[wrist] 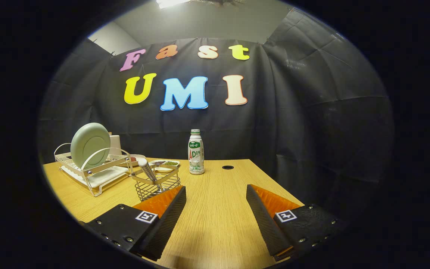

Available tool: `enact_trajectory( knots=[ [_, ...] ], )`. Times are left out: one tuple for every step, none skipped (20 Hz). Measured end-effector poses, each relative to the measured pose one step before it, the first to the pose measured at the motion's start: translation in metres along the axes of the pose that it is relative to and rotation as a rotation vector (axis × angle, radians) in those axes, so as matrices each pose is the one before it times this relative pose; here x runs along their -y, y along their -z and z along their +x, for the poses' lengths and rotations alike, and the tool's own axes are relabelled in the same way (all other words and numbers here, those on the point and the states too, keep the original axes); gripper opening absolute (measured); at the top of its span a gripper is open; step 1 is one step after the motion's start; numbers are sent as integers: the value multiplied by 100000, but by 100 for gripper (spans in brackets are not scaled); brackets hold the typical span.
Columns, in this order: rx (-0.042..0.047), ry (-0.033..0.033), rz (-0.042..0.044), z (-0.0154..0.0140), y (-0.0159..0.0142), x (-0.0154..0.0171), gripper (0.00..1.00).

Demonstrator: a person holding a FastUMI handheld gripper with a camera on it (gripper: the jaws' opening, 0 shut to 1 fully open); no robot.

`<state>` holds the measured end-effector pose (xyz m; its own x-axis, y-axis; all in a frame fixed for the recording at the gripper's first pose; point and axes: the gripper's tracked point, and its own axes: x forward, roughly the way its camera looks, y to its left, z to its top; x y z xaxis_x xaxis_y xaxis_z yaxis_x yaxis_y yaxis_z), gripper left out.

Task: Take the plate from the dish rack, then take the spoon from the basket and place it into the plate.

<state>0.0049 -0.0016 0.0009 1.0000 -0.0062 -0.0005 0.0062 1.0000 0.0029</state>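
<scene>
Wooden table (218, 209), dish rack (92, 170) at middle left, plate (90, 145) standing upright in it.
Wire basket (157, 183) with the spoon (148, 170) sits lower, just ahead of the left finger. Approach the plate edge-on and lift it straight up out of the slot. Gripper (215, 213): jaws wide apart, holding nothing.

My gripper (215, 188) is showing two wedge-shaped fingers (170, 220) with finely ribbed inner faces, standing apart with nothing between them. Each is wearing a small square black-and-white marker (146, 216) on top, and round screws (129, 239) are lining the outer edges.
</scene>
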Motion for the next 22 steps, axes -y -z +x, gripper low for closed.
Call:
enact_trajectory(
  knots=[
    [-25, -12, 270, 316, -145, 34, 99],
    [-1194, 93, 1028, 637, 89, 143, 99],
    [-1626, 213, 1554, 1116, 634, 191, 99],
    [272, 106, 1580, 894, -260, 139, 99],
    [1597, 194, 943, 761, -604, 187, 99],
    [1909, 584, 573, 890, -523, 211, 99],
    [1998, 878, 315, 702, -491, 228, 99],
    [2183, 827, 91, 948, -750, 285, 99],
    [1002, 1372, -1828, 864, -512, 459, 99],
    [270, 1285, -2217, 756, -627, 567, 99],
    [-469, 1838, -2347, 599, -917, 715, 99],
    [-292, 2873, -2828, 240, -1144, 1049, 99],
    [97, 2335, -2190, -206, -1443, 878, 99],
    [383, 2355, -1920, -103, -1428, 735, 99],
    [156, 3033, -2324, -317, -1649, 934, 99],
    [-206, 2908, -1795, -596, -1461, 807, 99],
    [-389, 2289, -1467, -783, -1714, 536, 99],
    [-433, 1792, -1197, -866, -1523, 228, 99],
    [-1018, 814, -208, -864, -1619, -170, 99],
    [-1183, 22, 644, -1004, -1491, -566, 99],
    [-512, -207, 1072, -945, -1574, -839, 99],
    [309, -472, 1241, -899, -1394, -931, 99]
  ],
)
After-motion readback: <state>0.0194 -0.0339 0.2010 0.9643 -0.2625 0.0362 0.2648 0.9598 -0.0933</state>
